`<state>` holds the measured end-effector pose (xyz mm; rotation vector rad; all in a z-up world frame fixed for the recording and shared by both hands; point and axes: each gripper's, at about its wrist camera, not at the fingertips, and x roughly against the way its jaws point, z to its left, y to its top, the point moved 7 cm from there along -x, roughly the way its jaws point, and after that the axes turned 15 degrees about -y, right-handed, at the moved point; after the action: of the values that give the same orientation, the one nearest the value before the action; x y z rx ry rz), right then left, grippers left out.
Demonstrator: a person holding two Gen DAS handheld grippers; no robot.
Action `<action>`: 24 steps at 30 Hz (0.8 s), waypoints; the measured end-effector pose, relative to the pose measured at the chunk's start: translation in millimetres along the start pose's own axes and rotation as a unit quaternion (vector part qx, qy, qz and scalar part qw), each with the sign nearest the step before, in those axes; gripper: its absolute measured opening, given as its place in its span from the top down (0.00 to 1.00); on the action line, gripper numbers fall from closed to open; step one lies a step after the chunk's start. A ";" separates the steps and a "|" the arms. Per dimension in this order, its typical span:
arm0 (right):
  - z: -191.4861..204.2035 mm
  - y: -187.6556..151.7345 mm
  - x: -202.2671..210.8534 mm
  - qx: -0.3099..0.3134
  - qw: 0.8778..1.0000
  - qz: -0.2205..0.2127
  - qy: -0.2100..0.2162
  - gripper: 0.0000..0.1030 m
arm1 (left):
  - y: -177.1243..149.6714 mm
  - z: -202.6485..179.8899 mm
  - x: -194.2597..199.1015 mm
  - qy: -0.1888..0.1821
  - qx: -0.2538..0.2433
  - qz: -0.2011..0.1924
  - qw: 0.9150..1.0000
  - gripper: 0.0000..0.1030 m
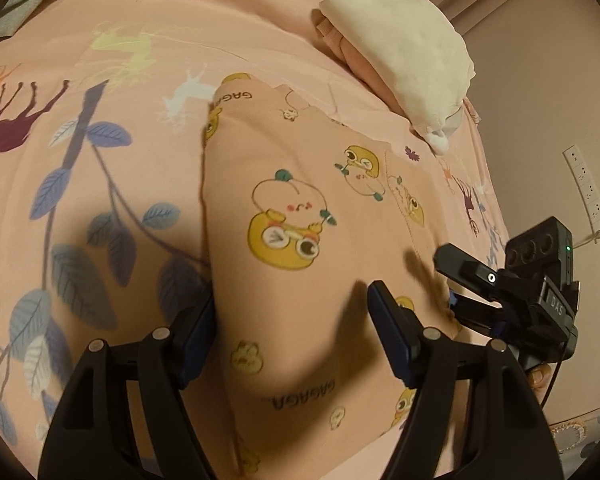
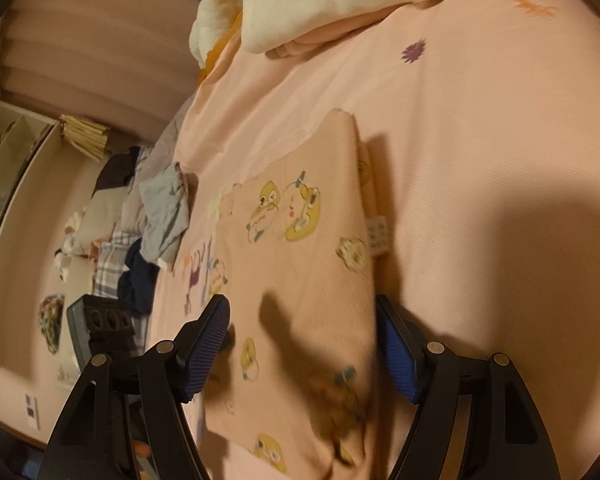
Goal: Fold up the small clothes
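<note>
My left gripper (image 1: 292, 320) wide open, nothing held, blue-padded fingers (image 1: 388, 332) straddling near end of folded peach cartoon-print garment (image 1: 300, 208). My right gripper (image 2: 302, 352) likewise spread wide, empty, poised over same garment (image 2: 300, 264); also seen at right in left wrist view (image 1: 452, 280). Garment lies flat on pink animal-and-leaf-print bedsheet (image 1: 100, 140). Beyond it, folded cream-white cloth on pink stack (image 1: 412, 48) near bed edge. Crumpled grey-blue garment (image 2: 166, 212) further along bed, well apart.
</note>
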<state>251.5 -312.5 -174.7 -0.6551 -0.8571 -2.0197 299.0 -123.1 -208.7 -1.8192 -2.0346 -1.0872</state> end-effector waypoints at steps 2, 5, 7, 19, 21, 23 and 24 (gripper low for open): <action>4.4 1.5 -3.5 0.008 1.000 0.002 0.005 0.28 | 2.1 -0.9 -2.7 -0.001 -0.002 0.001 1.000 0.28; 11.6 2.9 -10.5 0.028 1.000 0.004 -0.002 0.29 | 5.2 -2.3 -7.6 -0.003 -0.008 0.002 1.000 0.28; 12.9 5.8 -14.2 0.032 0.999 0.002 -0.008 0.36 | 7.4 -2.5 -10.7 -0.004 -0.011 0.002 1.000 0.28; 2.6 13.2 -20.5 0.017 1.000 0.004 0.001 0.61 | 19.3 1.3 -18.6 -0.018 0.001 -0.008 1.000 0.39; 2.7 13.1 -21.2 0.021 1.000 0.002 -0.004 0.63 | 20.5 2.9 -18.1 -0.013 0.003 -0.009 1.000 0.49; 3.7 12.7 -21.5 0.028 1.000 -0.001 -0.010 0.65 | 21.2 6.0 -17.3 -0.009 0.009 -0.011 1.000 0.53; 4.6 12.4 -21.5 0.032 0.999 -0.004 -0.015 0.66 | 21.0 6.7 -17.1 -0.005 0.009 -0.012 1.000 0.55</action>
<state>273.8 -303.8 -182.7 -0.6480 -0.9397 -1.9847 324.2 -132.8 -215.5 -1.8008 -2.0707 -1.0653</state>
